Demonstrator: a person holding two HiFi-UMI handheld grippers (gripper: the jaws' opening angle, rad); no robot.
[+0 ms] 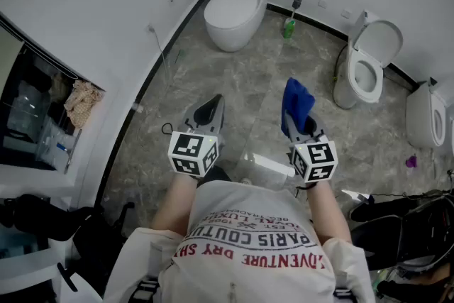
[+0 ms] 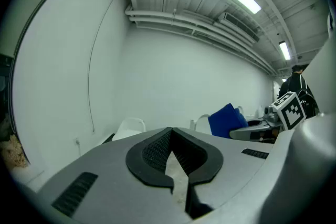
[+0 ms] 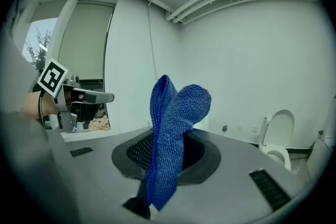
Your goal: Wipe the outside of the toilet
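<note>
Three white toilets stand along the far wall: one with its lid down (image 1: pixel 235 7), one with its lid up (image 1: pixel 365 71) and a third at the right edge (image 1: pixel 425 113). My right gripper (image 1: pixel 299 113) is shut on a blue cloth (image 1: pixel 296 101) that sticks up from its jaws, well short of any toilet. In the right gripper view the cloth (image 3: pixel 176 113) fills the jaws, and the lid-up toilet (image 3: pixel 278 139) shows beyond. My left gripper (image 1: pixel 210 110) is shut and holds nothing, its pads (image 2: pixel 157 149) meeting at the tip. The lid-down toilet (image 2: pixel 128 127) lies ahead of it.
A toilet brush and a green bottle (image 1: pixel 289 25) stand by the wall between the first two toilets. A white box (image 1: pixel 266 167) lies on the grey marble floor at my feet. Black bags (image 1: pixel 404 216) sit at the right, and a shelf with a rag (image 1: pixel 83 101) at the left.
</note>
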